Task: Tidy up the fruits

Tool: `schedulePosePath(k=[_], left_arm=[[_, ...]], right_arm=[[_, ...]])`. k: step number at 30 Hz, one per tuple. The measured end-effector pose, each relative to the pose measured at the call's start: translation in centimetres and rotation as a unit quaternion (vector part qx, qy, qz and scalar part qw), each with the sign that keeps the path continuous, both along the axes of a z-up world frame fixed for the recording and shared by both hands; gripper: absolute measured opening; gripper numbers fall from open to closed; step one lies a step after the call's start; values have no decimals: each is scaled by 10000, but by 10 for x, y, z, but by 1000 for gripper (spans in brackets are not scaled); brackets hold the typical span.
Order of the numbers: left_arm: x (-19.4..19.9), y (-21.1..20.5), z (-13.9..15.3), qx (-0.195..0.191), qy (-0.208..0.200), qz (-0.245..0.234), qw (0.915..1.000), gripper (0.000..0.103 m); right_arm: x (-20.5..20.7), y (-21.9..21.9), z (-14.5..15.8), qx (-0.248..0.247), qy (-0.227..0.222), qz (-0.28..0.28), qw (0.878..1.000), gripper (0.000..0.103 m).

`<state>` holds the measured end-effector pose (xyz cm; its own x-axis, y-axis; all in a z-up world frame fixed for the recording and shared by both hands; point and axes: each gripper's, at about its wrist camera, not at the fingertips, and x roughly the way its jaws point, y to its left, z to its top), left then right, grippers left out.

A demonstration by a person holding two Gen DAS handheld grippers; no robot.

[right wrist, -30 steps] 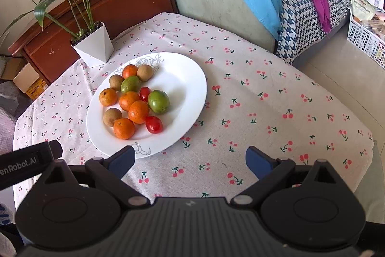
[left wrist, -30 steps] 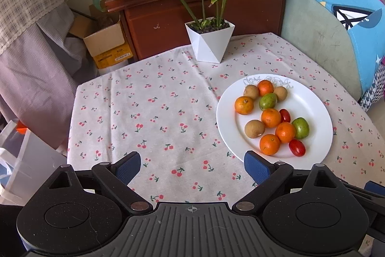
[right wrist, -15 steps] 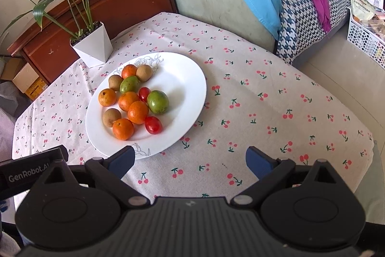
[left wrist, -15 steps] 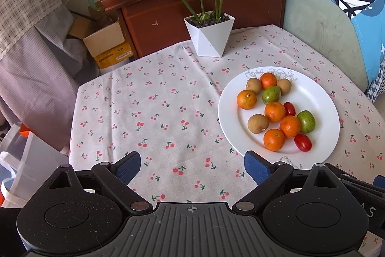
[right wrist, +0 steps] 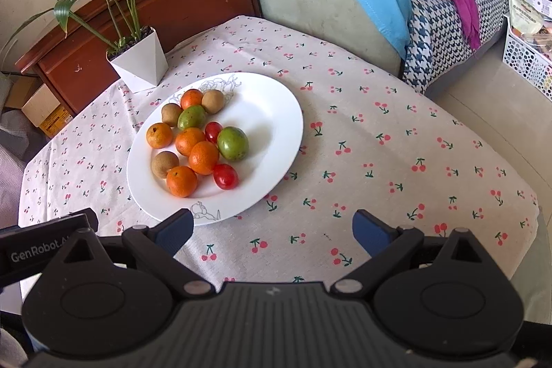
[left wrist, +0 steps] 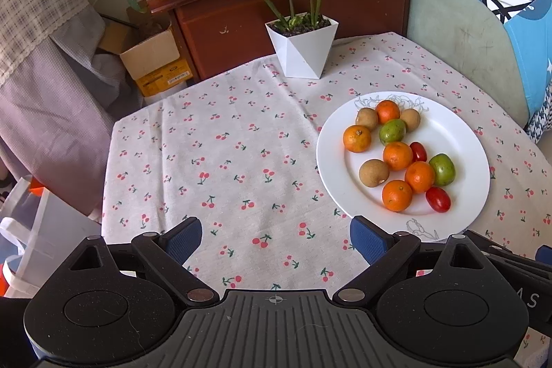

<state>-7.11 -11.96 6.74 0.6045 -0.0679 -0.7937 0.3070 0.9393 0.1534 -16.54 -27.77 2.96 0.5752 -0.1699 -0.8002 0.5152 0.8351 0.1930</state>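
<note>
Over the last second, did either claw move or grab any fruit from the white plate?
The left claw drifted: in its view the white plate and the white faceted plant pot slid toward the right and up. The right claw barely shifted. Both remain open and empty; nothing was grasped or released, and all fruit lies as before.

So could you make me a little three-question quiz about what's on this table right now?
1. How many orange fruits lie on the white plate?
2. True or false: the left gripper holds a fruit.
3. Which sits beyond the plate: A) a potted plant, B) a kettle, C) a lamp?

Key: 1. Five. 2. False; both it and the right gripper are open and empty. 3. A.
</note>
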Motion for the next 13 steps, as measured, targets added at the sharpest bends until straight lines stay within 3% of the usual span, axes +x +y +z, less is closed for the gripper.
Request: schedulePosePath(k=[13], left_arm=[[-5, 18, -4, -75, 44, 117, 9999, 94]], right_arm=[[3, 12, -4, -77, 12, 270, 9996, 98]])
